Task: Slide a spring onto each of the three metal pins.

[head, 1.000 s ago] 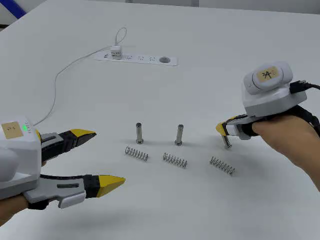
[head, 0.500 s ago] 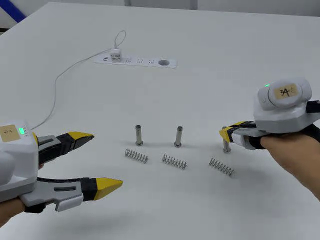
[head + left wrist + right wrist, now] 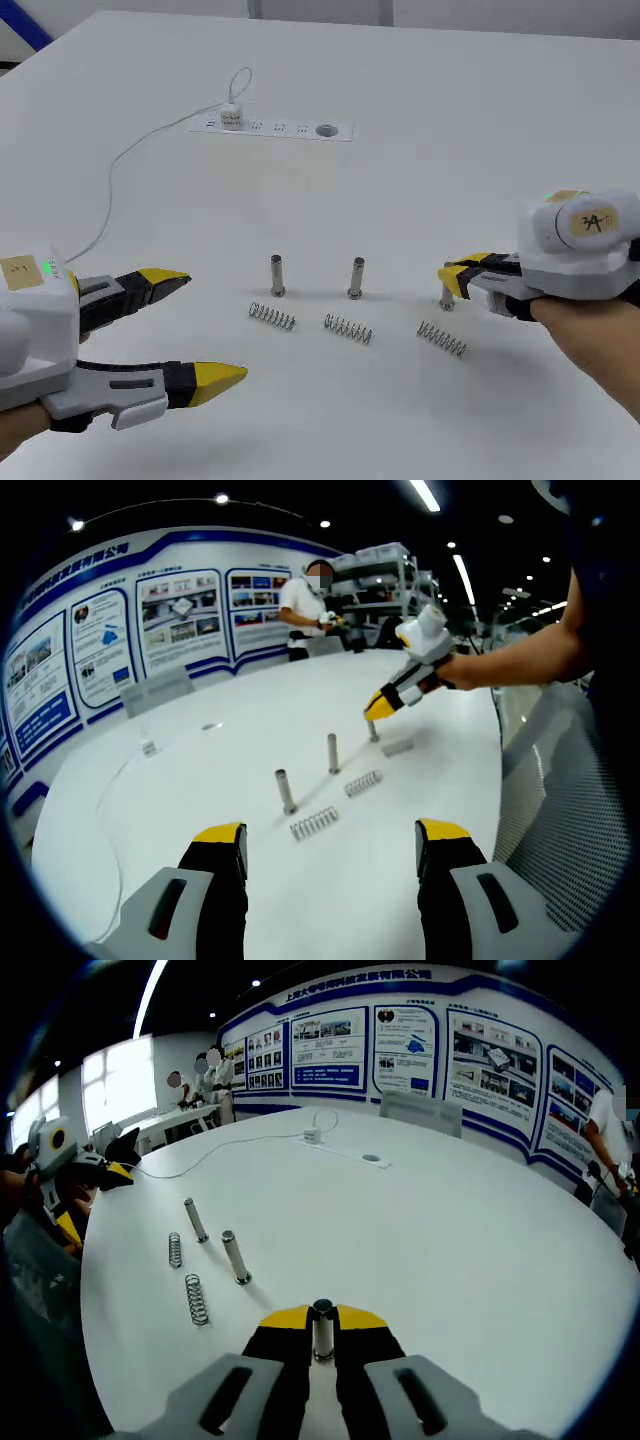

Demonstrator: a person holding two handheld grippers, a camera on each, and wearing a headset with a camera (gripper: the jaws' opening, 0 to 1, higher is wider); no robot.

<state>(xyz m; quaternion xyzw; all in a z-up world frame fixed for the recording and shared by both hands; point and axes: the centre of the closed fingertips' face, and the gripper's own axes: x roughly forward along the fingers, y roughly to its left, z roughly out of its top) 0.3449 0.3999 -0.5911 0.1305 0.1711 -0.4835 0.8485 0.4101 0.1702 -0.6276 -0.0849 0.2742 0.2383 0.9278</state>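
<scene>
White table (image 3: pixel 450 90), blue-trimmed poster wall (image 3: pixel 400 1040), ceiling strip lights (image 3: pixel 425 492), perhaps a bright window (image 3: pixel 115 1085).

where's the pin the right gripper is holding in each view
Head view: the right pin stands right of centre, at the yellow tips of the right gripper.
Left gripper view: the right pin is in the upper middle, just under the right gripper.
Right gripper view: the right pin is at bottom centre, between the closed jaws.
Shared landmark: the middle pin, its neighbour in the row.

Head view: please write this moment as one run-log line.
right gripper: shut on right pin | left gripper: open, holding nothing | springs: three flat on table, none mounted
</scene>
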